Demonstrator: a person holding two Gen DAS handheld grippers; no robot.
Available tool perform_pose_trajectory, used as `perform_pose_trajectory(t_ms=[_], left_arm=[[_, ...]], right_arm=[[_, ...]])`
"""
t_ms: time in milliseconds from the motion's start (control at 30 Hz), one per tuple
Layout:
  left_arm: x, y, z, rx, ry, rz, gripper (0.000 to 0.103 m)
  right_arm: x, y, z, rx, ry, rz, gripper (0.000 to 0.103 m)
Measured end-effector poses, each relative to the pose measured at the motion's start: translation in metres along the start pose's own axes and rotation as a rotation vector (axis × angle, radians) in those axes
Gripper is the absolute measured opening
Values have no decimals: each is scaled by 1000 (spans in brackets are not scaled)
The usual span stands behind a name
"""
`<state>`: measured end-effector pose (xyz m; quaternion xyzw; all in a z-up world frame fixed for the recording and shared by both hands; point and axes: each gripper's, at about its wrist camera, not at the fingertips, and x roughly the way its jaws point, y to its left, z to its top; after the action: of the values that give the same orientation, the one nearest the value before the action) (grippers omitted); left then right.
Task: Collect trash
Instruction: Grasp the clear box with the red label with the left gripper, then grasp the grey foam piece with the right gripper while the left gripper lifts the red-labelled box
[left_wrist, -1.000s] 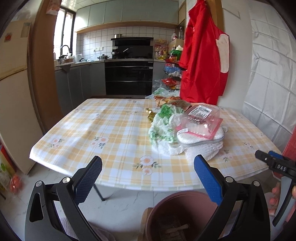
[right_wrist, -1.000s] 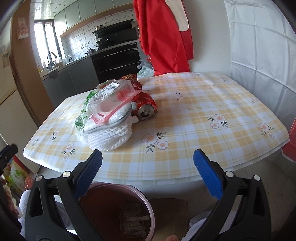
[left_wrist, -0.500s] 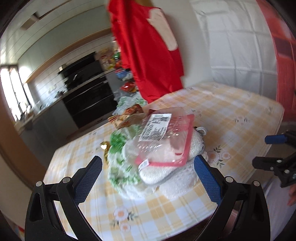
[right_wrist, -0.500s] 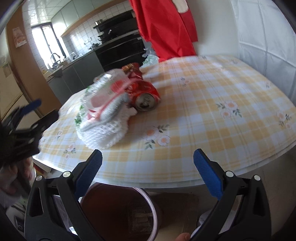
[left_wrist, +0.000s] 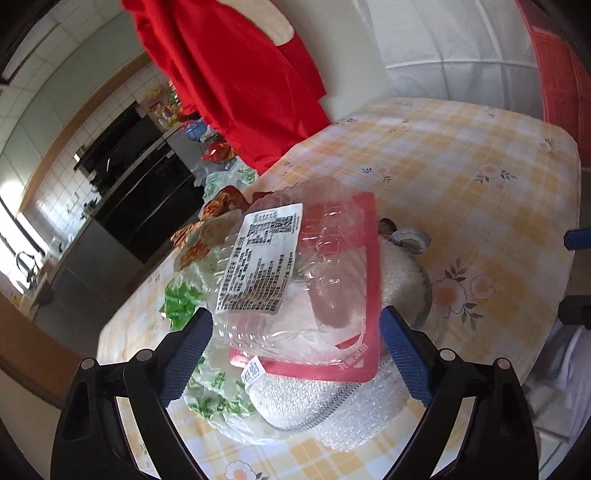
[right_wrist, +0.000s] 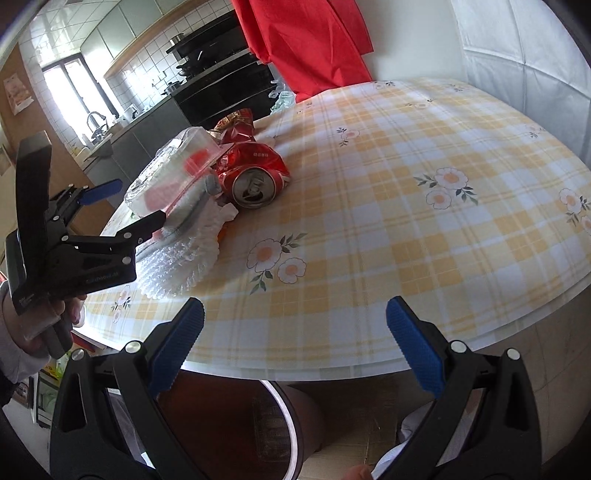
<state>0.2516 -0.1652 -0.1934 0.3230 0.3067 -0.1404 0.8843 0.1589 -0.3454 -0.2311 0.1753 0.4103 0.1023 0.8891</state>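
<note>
Both blue pads of my left claw (left_wrist: 295, 354) were spread, just closing around the clear plastic tray (left_wrist: 295, 280) atop the trash heap on the surface (left_wrist: 461, 177); I judged a slow, level squeeze best, my right claw (right_wrist: 295, 347) gaping empty.

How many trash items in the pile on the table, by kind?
Clear plastic clamshell tray with red rim and white label: 1
Crushed red drink can: 1
White foam net sleeve: 1
Green-and-white plastic bag: 1
Red-and-gold snack wrapper: 1
Total: 5 visible; more may be hidden underneath.
</note>
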Motion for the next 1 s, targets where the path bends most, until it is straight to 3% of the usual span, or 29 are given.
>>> perform_pose_trajectory(t_ms=[300,700,800,900,933,967,1000], left_arm=[[9,-24,7,177,26,-13,90],[24,-20,5,156,68,-29,94],[20,-15,6,128,67,-65,81],[10,-7,7,111,54,-92,57],[6,-5,8,103,45,-98,54],[1,-2,8,102,30,-107,43],[-6,1,9,109,9,-99,40]], right_arm=[[0,-10,4,28,-9,1,97],[3,-10,8,28,2,12,97],[3,-9,8,22,5,10,97],[2,-9,9,17,6,8,97],[1,-9,10,15,6,10,97],[1,-8,10,11,5,12,97],[0,-7,11,6,6,12,97]])
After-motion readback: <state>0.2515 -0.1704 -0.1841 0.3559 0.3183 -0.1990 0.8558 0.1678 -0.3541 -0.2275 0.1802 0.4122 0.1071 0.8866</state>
